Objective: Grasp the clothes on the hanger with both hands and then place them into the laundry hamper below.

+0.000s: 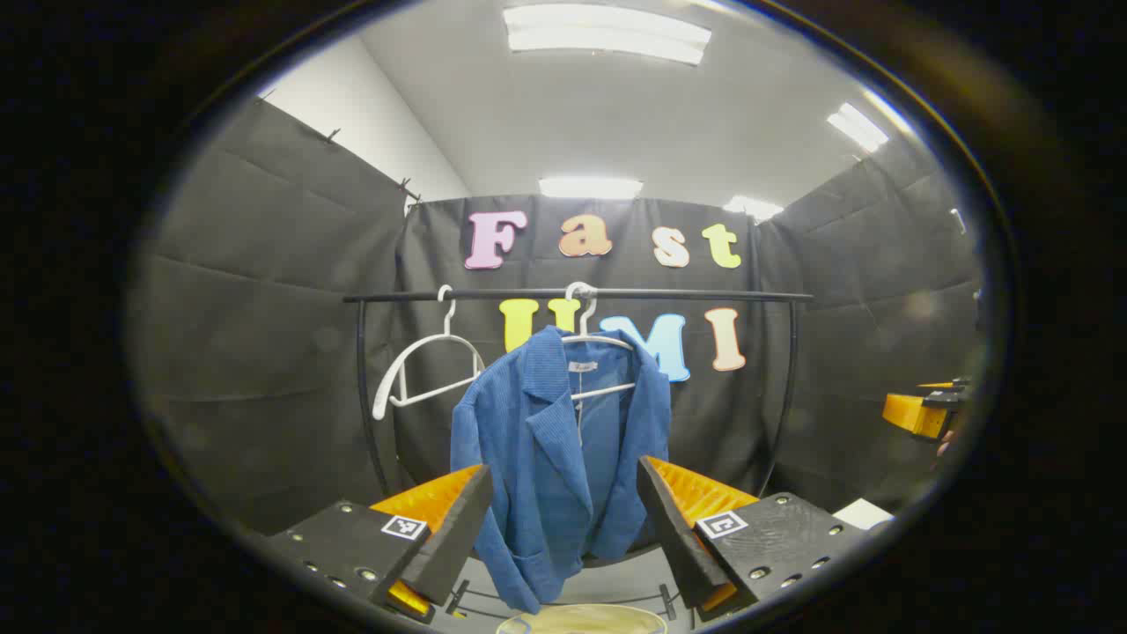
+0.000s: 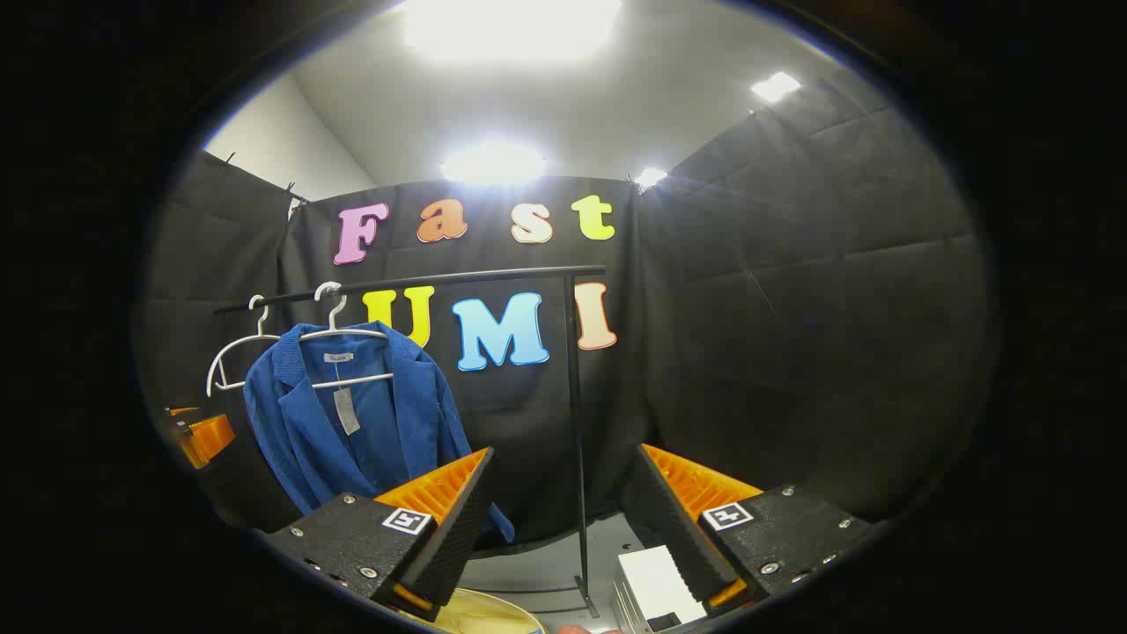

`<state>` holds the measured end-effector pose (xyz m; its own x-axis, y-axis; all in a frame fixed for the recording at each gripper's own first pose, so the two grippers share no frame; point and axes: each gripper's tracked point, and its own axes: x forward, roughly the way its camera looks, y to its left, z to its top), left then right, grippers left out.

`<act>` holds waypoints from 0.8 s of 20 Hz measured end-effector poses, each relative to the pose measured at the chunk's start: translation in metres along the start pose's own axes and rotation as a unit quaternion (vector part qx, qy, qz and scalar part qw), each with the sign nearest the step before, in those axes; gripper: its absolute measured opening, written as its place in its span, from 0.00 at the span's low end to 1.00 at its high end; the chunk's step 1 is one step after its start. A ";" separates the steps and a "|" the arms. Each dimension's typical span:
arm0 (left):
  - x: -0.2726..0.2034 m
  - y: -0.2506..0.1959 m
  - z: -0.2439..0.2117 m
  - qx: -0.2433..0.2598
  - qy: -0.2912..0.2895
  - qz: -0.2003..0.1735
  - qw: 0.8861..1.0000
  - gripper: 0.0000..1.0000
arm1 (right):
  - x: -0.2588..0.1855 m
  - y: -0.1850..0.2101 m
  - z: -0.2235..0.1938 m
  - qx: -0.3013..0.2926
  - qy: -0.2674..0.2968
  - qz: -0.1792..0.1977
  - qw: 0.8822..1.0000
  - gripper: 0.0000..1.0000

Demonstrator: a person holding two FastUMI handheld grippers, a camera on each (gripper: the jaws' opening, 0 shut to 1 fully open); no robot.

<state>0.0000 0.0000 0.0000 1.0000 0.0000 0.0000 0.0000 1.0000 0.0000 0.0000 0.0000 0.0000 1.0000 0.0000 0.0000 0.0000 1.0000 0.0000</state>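
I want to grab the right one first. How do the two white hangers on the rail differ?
The left hanger is bare, while the right hanger carries the blue jacket. The left hanger hangs tilted, its bar slanting; the right hanger's bar sits closer to level, partly hidden by the jacket's collar. Both are white, and both hook over the same black rail, close together.

One blue jacket. Two white hangers: one empty, one under jacket. One black rail. Two grippers: left, right. One white box.
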 end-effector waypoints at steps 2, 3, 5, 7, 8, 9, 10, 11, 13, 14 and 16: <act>0.000 0.002 -0.001 -0.003 0.002 0.002 1.000 0.94 | 0.001 0.005 0.000 -0.002 -0.001 0.004 1.000 0.93; 0.000 0.003 -0.001 -0.005 0.001 0.003 1.000 0.94 | 0.002 0.007 -0.001 -0.002 0.000 0.007 1.000 0.93; 0.000 0.002 -0.001 -0.007 -0.001 0.003 1.000 0.94 | 0.002 0.009 -0.001 -0.004 0.001 0.008 1.000 0.96; 0.001 0.006 -0.002 -0.005 -0.002 0.003 1.000 0.94 | 0.003 0.013 -0.002 -0.004 0.002 0.010 1.000 0.93; 0.001 0.006 -0.002 -0.005 -0.003 0.002 1.000 0.94 | 0.004 0.016 -0.001 -0.003 0.003 0.011 1.000 0.93; 0.000 0.007 -0.001 -0.005 -0.003 0.002 1.000 0.94 | 0.004 0.018 -0.002 -0.003 0.003 0.013 1.000 0.93; 0.000 0.008 -0.002 -0.005 -0.004 0.001 1.000 0.94 | 0.004 0.020 -0.001 -0.003 0.003 0.014 1.000 0.96; 0.001 0.009 -0.002 -0.005 -0.004 0.002 1.000 0.94 | 0.004 0.021 -0.002 -0.002 0.003 0.015 1.000 0.93; -0.003 0.011 -0.001 -0.008 -0.007 0.001 1.000 0.94 | 0.003 0.026 0.000 -0.002 0.002 0.017 1.000 0.96; -0.002 0.013 -0.003 -0.010 -0.008 0.001 1.000 0.94 | 0.002 0.028 0.000 -0.003 0.000 0.019 1.000 0.93; -0.001 0.015 -0.002 -0.015 -0.009 0.000 1.000 0.94 | 0.003 0.034 0.002 -0.007 -0.001 0.025 1.000 0.93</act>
<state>-0.0010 0.0147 -0.0025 0.9998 0.0009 0.0183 -0.0004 0.9995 -0.0310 0.0026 0.0343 0.0021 0.9988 0.0494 0.0021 -0.0493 0.9987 -0.0135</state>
